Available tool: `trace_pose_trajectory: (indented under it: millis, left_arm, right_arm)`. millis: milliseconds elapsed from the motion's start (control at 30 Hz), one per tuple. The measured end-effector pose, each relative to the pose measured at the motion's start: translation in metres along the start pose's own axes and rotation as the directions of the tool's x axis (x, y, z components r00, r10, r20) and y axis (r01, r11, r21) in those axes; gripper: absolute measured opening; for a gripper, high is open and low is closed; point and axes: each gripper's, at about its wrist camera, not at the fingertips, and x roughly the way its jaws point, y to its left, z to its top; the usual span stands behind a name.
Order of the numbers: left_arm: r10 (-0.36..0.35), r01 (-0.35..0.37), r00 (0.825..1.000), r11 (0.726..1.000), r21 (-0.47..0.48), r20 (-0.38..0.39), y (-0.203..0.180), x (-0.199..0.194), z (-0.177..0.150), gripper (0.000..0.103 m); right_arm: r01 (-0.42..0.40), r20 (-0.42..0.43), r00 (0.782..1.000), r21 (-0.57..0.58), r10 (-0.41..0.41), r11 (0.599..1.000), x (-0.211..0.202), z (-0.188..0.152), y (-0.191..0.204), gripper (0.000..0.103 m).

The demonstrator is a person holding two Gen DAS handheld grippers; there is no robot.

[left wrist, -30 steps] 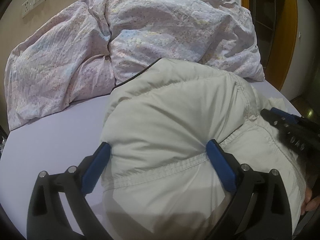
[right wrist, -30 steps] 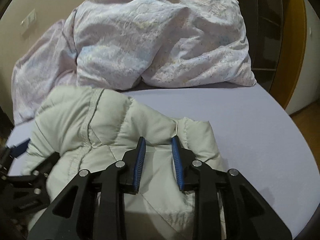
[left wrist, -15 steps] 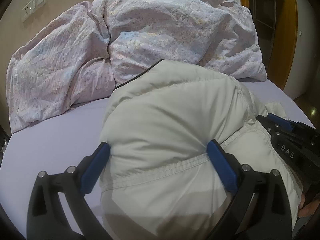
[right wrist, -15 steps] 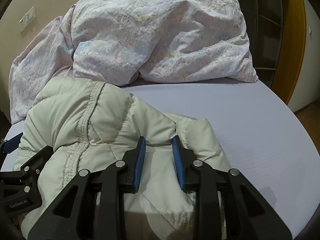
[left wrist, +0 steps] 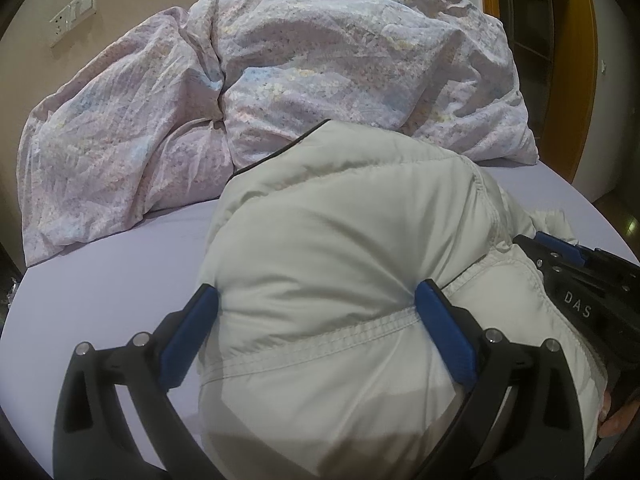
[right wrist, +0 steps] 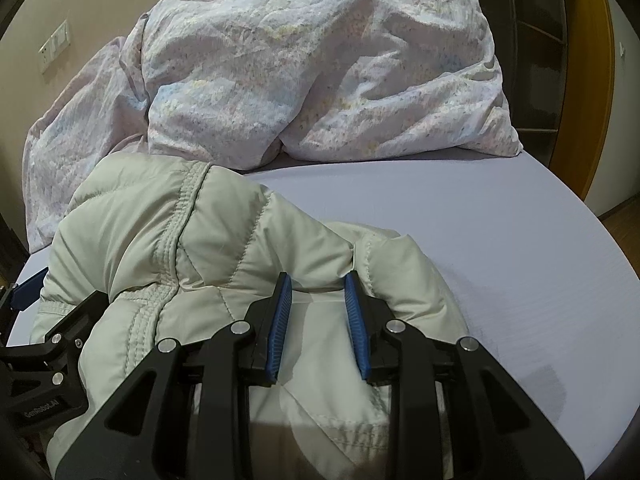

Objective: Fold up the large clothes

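A pale beige puffer jacket [left wrist: 340, 248] lies bunched on the lilac bed sheet [left wrist: 100, 280]. It also shows in the right wrist view [right wrist: 160, 240]. My left gripper [left wrist: 316, 296] is spread wide around a thick padded fold of the jacket, with its blue pads touching both sides. My right gripper [right wrist: 318, 284] is narrowed on a pinch of the jacket's quilted fabric near its right edge. The right gripper's black body shows at the right in the left wrist view [left wrist: 580, 292]. The left gripper's body shows at the lower left in the right wrist view [right wrist: 44, 352].
A crumpled floral duvet [left wrist: 280, 80] is heaped along the far side of the bed, just behind the jacket. A wall socket panel [left wrist: 74, 14] is on the beige wall. A wooden door frame [left wrist: 572, 80] and dark shelving stand at the right. Bare sheet [right wrist: 500, 240] lies right of the jacket.
Both grippers have moved forward, toward the duvet, carrying the jacket's bulk with them. The right gripper has come closer to the left one. Neither grip has changed.
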Motion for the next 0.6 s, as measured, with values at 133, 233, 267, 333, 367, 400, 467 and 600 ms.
trace_pose_trajectory:
  millis: [133, 233, 267, 333, 367, 400, 467, 600]
  left_arm:
    - [0.003, -0.003, 1.0, 1.0, 0.001, 0.001, -0.0002, -0.0006, -0.0008, 0.098]
    - [0.003, -0.003, 1.0, 1.0, 0.001, 0.001, 0.0003, -0.0005, -0.0008, 0.099]
    - [0.003, -0.003, 1.0, 1.0, 0.001, 0.0, 0.0003, -0.0005, -0.0008, 0.099]
    - [0.004, -0.004, 1.0, 1.0, 0.002, 0.001, 0.0006, -0.0003, -0.0011, 0.099]
    - [0.002, -0.002, 1.0, 1.0, 0.001, 0.001, 0.0003, -0.0006, -0.0011, 0.099]
    - [0.003, -0.003, 1.0, 1.0, 0.001, 0.001, 0.0006, -0.0003, -0.0012, 0.099]
    - [0.003, -0.003, 1.0, 1.0, 0.002, 0.001, 0.0003, -0.0004, -0.0014, 0.099]
    - [0.004, -0.004, 1.0, 1.0, 0.002, 0.002, 0.0004, -0.0004, -0.0019, 0.099]
  right_arm:
    - [-0.001, -0.002, 1.0, -0.001, 0.001, 1.0, 0.0006, 0.0002, -0.0001, 0.028]
    - [0.001, -0.001, 1.0, -0.001, -0.001, 1.0, 0.0006, -0.0003, 0.0001, 0.028]
    - [0.002, -0.002, 1.0, -0.002, -0.002, 1.0, 0.0009, -0.0005, 0.0002, 0.028]
    - [0.001, -0.002, 1.0, -0.002, -0.001, 1.0, 0.001, -0.0005, 0.0001, 0.028]
    - [0.001, -0.002, 1.0, -0.002, -0.001, 1.0, 0.0012, -0.0008, 0.0001, 0.028]
    - [0.001, -0.002, 1.0, -0.002, -0.001, 1.0, 0.0011, -0.0006, 0.0002, 0.028]
    - [0.0, -0.002, 1.0, -0.002, 0.0, 1.0, 0.0013, -0.0007, 0.0, 0.028]
    - [0.0, -0.001, 1.0, -0.002, 0.0, 1.0, 0.0015, -0.0009, 0.0001, 0.028]
